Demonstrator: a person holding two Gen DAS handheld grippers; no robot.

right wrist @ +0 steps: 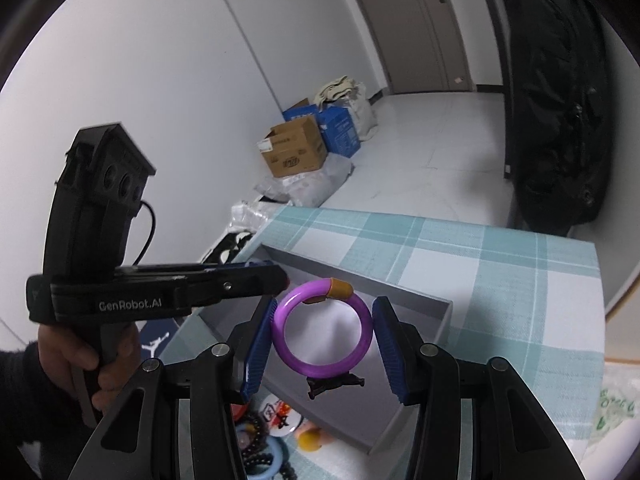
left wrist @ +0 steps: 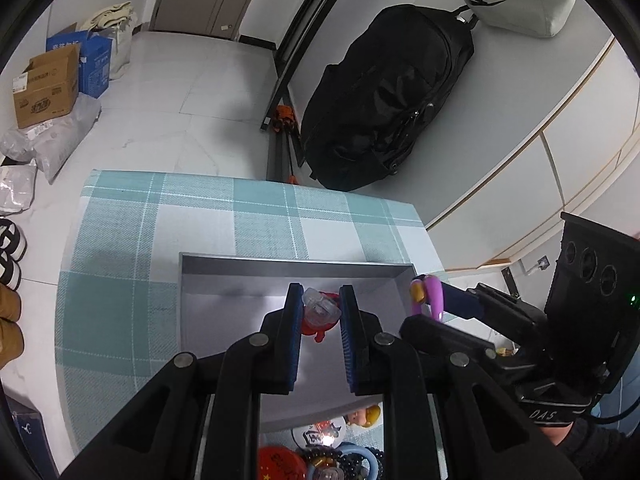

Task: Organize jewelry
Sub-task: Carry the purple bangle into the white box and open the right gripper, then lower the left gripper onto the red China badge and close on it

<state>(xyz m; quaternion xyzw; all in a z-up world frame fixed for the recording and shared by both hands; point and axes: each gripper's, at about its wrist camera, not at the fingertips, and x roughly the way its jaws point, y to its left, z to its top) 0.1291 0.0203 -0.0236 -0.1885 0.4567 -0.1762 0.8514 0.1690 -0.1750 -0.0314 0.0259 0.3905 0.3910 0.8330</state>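
Left wrist view: the left tool (left wrist: 320,312) sits at lower centre, its blue pads part-way apart around a small clear-and-red trinket (left wrist: 320,312) over the grey tray (left wrist: 240,276). Whether the pads actually pinch it I cannot tell. At mid right, the purple bangle (left wrist: 428,296) shows edge-on by the tray's right corner. More beads and badges (left wrist: 320,452) lie at the bottom edge on the checked surface (left wrist: 160,216).

Right wrist view: the right tool (right wrist: 323,336) fills the lower centre, jaws set wide around the purple bangle, which hangs upright between the pads — the left pad looks to touch it, the right stands just off, so a firm hold cannot be confirmed. An amber sleeve caps its top. The tray lies behind and below it.

The bangle is probably rigid, light, glossy and therefore slippery, perhaps brittle; squeezing across its outer rim, not the amber joint, seems safest.
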